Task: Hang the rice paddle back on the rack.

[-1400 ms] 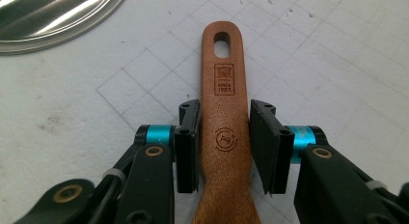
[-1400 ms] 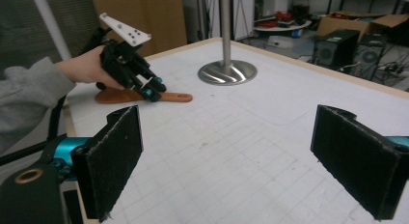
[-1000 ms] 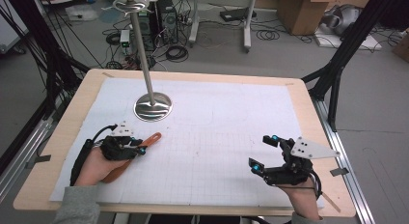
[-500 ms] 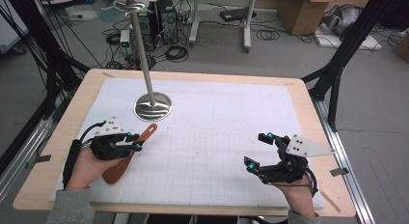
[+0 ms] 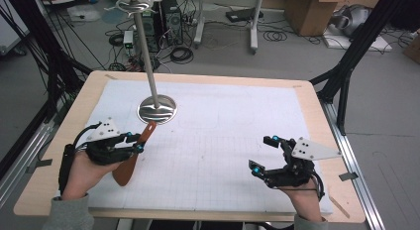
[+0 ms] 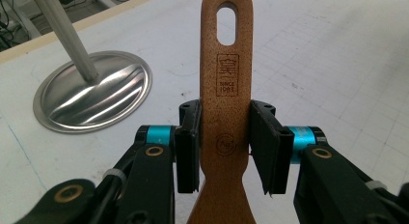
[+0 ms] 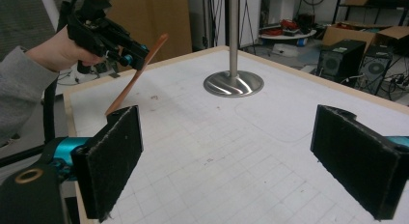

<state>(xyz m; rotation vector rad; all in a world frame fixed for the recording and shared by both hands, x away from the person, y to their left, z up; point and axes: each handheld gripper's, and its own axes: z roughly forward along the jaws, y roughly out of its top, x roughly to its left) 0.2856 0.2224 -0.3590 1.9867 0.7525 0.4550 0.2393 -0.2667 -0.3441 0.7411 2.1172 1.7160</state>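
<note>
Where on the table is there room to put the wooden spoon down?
The widest bare patch of white mat lies between the left gripper and the right gripper, in front of the metal stand base. The far right corner is bare too. It is crowded by the base, where the wooden spatula is held.

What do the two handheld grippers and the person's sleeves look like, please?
Both the left gripper and the right gripper are black, with turquoise joints, brass-coloured rivets and rough black jaw pads. Each carries a grey three-cornered plate dotted with holes and trails a black cable. The sleeves are grey.
</note>
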